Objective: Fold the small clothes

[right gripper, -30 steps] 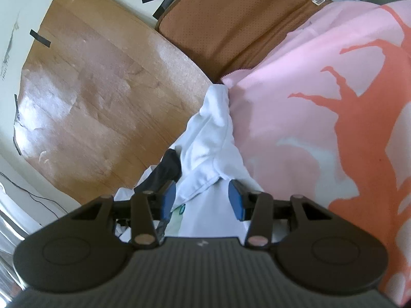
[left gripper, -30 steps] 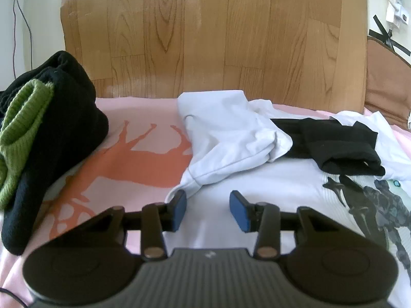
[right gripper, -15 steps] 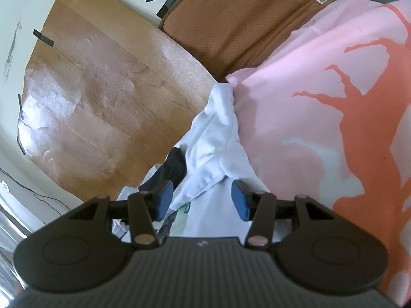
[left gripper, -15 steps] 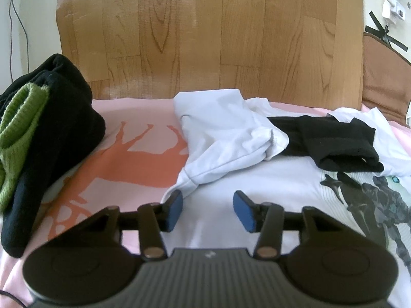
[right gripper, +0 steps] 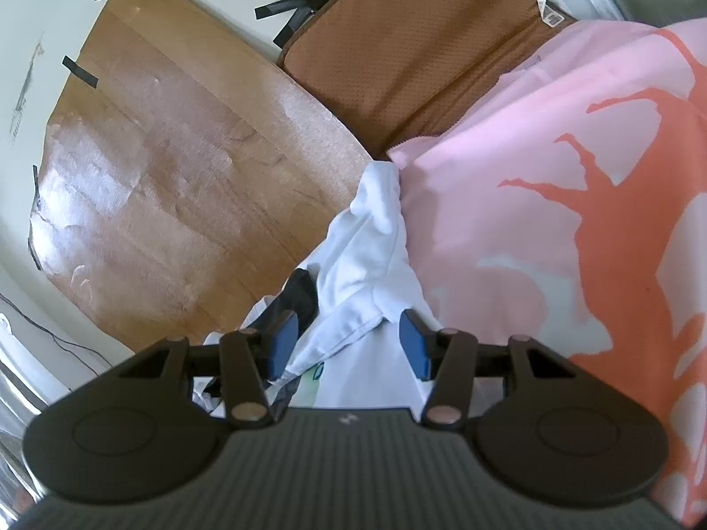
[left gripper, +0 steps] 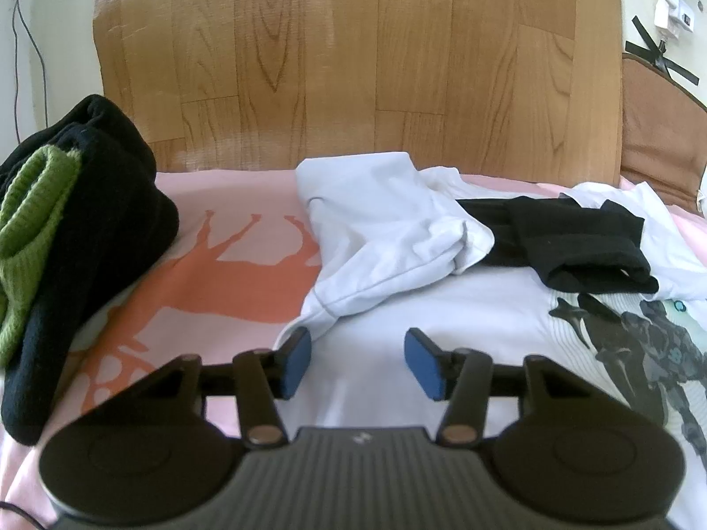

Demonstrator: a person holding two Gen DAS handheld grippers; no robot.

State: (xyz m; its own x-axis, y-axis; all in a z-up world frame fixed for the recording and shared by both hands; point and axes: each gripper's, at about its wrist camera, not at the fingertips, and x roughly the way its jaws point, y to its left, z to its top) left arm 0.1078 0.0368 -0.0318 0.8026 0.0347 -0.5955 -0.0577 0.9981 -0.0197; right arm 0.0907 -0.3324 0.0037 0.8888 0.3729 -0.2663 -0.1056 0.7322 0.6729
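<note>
both my claws, left gripper (left gripper: 355, 362) opening and right gripper (right gripper: 347, 344), stand apart, holding nothing. the white t-shirt (left gripper: 389, 229) lies crumpled at twelve o'clock. next i likely need to pinch its hem.

Bed with pink cover (left gripper: 247, 185), orange deer print. On it: black-and-green knit pile (left gripper: 66, 229) at left, white printed tee (left gripper: 464, 322) spread flat center-right. On the tee lie a crumpled white garment (left gripper: 389, 229) and a black garment (left gripper: 574, 238), touching each other.

Left gripper (left gripper: 357, 362) opening, nothing clamped; right gripper (right gripper: 349, 344) open.
</note>
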